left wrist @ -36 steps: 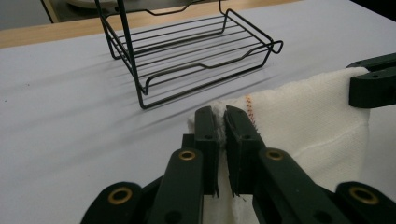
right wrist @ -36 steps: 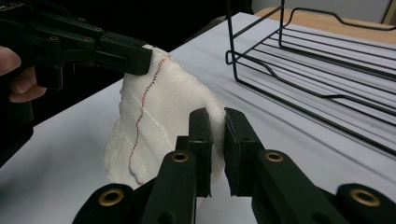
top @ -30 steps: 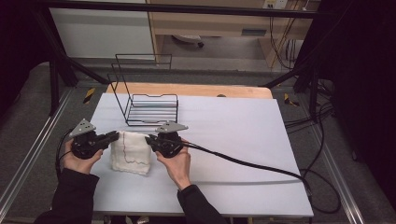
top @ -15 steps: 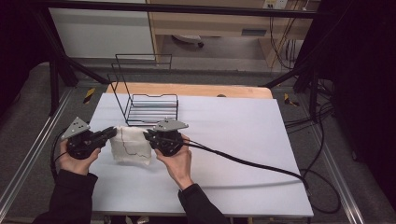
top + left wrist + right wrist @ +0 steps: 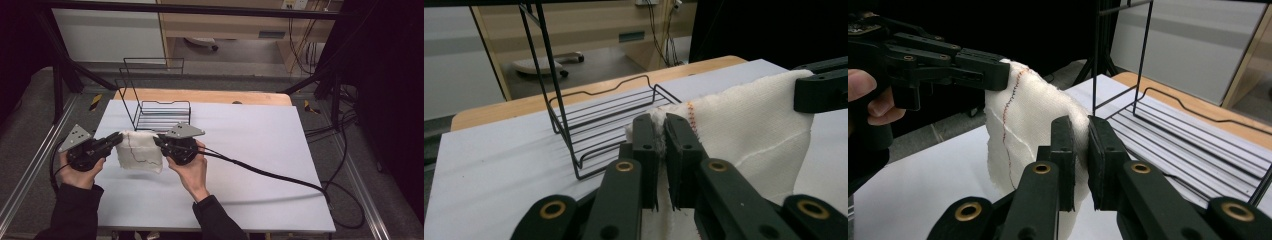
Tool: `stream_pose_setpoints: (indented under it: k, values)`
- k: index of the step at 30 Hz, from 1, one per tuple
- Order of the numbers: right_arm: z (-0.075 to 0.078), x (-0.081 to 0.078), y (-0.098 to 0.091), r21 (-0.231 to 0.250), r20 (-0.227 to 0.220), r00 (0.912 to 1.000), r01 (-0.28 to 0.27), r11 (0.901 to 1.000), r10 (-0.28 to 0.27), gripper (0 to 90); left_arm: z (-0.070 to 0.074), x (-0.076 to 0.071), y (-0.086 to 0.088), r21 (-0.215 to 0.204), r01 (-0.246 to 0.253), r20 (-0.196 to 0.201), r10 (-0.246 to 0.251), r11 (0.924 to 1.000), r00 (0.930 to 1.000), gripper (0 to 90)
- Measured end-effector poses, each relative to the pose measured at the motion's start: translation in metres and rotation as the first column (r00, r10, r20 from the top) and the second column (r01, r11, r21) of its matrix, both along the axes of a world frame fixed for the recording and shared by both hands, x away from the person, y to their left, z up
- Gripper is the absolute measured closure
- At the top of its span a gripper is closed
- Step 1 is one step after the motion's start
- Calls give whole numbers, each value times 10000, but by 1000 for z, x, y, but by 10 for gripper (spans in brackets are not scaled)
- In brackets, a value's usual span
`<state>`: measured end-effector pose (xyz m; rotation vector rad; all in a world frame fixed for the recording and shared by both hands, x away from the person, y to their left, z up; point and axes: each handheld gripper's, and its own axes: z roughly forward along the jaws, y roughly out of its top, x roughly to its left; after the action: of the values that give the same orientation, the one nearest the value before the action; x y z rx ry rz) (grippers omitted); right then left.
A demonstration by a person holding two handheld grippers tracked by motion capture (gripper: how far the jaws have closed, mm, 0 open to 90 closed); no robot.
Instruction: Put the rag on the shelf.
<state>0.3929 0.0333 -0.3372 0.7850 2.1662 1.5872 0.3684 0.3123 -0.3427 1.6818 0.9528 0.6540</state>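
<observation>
High view: I hold both forearms in from the near edge, the left tool (image 5: 116, 140) and right tool (image 5: 159, 142) pointing inward at each other, each clenched on a top corner of the white cloth (image 5: 140, 151). The cloth, a coarse woven square with stitched seams, hangs between them, seemingly clear of the pale surface (image 5: 250, 140), just before the black wire rack (image 5: 162, 112).
</observation>
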Motion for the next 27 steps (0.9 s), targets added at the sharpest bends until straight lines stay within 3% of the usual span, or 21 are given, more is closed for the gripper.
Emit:
stream_pose_setpoints:
  k: [18,27]
  values:
    - [25,-4,-6,163,756,9971,-84,9998,71,830,20,-10,-5,-452,-110,912,151,9989,9957,841]
    - [39,-7,-12,432,1203,9927,-65,9990,13,830,33,-12,-10,-641,-116,1489,211,9979,9886,841]
